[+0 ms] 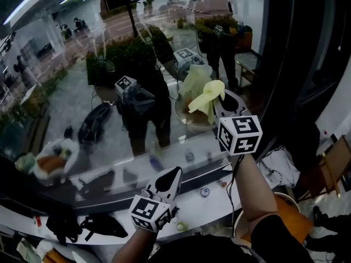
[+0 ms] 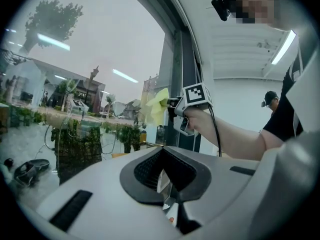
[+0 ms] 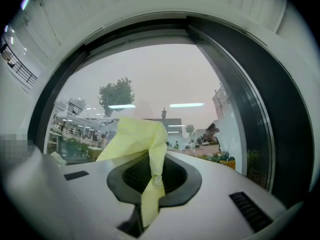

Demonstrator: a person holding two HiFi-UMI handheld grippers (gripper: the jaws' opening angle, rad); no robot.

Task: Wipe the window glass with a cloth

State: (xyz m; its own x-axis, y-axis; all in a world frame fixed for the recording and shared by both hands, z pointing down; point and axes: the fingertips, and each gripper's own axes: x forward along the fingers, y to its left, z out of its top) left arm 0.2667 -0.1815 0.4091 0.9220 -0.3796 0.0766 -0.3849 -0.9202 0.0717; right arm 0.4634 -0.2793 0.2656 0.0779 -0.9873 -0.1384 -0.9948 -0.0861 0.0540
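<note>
A yellow cloth (image 1: 207, 98) is hanging bunched from the right gripper (image 1: 218, 104), whose jaws are clamping down on its lower fold while the rest is spilling up and forward past the tips. The person is raising it close to the window glass (image 1: 82, 64), beside the dark frame; whether the cloth is touching the pane cannot be told. The left gripper (image 1: 173, 175) is hovering lower over the window sill (image 1: 219, 196), jaws drawn together on nothing.

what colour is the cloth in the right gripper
The cloth is pale yellow, clearest in the right gripper view.
</note>
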